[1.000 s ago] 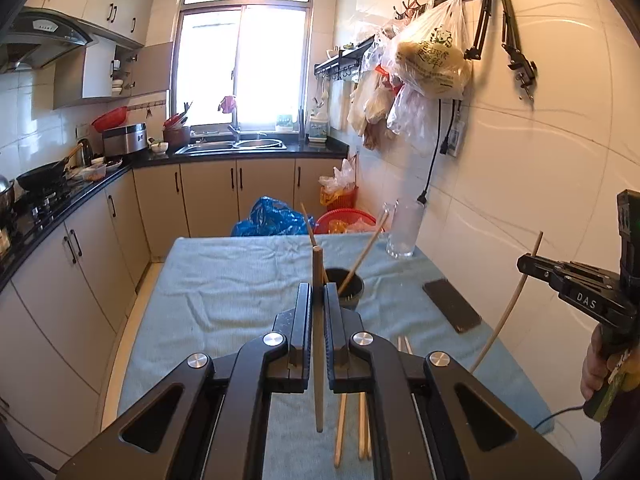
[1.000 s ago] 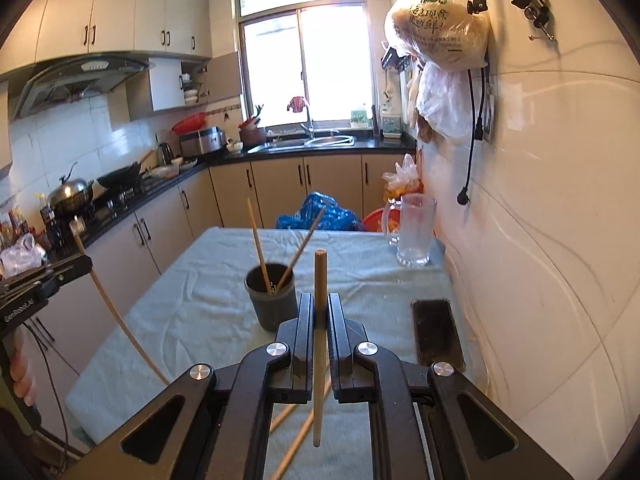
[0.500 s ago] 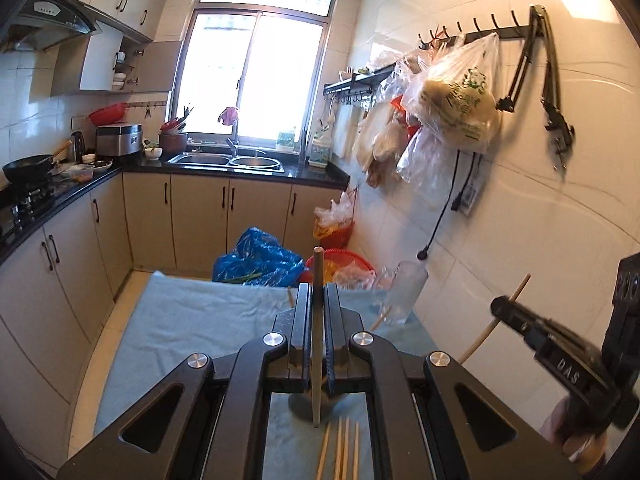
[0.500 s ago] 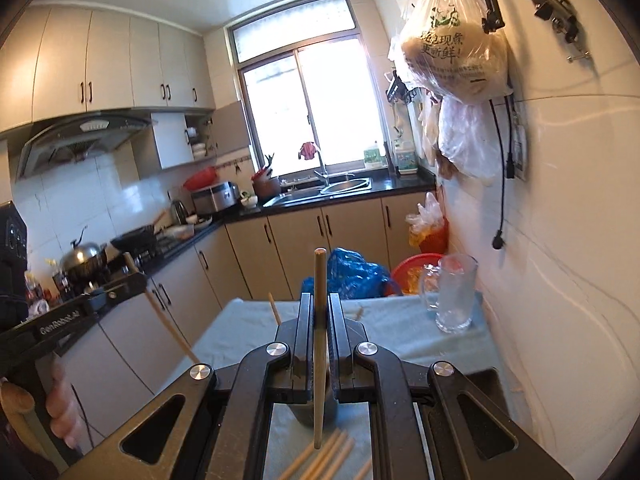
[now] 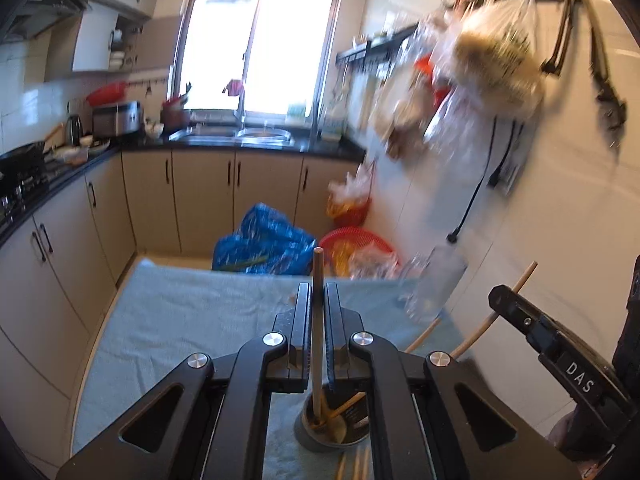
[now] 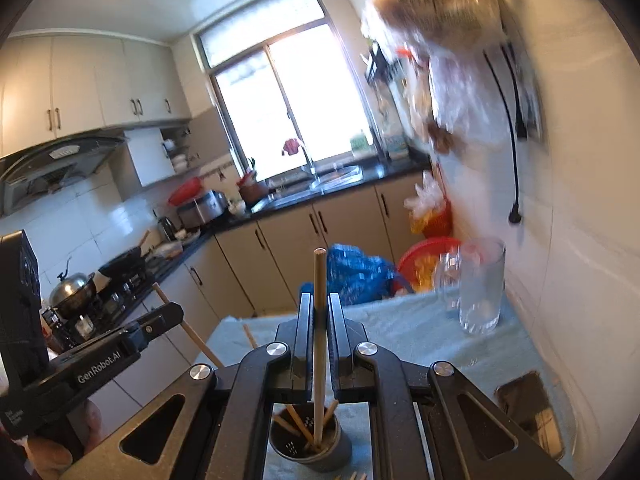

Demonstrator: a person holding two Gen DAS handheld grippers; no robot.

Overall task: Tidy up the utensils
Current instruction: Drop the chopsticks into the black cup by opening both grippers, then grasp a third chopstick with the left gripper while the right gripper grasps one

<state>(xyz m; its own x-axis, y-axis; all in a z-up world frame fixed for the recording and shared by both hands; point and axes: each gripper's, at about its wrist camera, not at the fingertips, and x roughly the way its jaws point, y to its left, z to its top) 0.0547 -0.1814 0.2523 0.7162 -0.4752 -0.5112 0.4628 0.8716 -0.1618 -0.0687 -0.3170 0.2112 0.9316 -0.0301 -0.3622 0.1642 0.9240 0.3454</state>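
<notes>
while clamped, chopsticks (image 5: 318, 320) over holder (image 5: 332, 432)

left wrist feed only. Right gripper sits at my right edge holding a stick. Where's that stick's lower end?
Observer: The right wrist view shows the right gripper shut on a chopstick standing nearly upright. Its lower end shows inside the mouth of the dark cup.
Operator: Anything on the cloth right of the cup?
Observer: Yes, a dark flat slab, maybe a phone, lies near the wall-side edge.
Operator: How does my own stick sit, seen from the side?
Observer: The left gripper holds the second chopstick tilted. The top leans away to the left and the lower part runs towards the cup until the right gripper hides it.
</notes>
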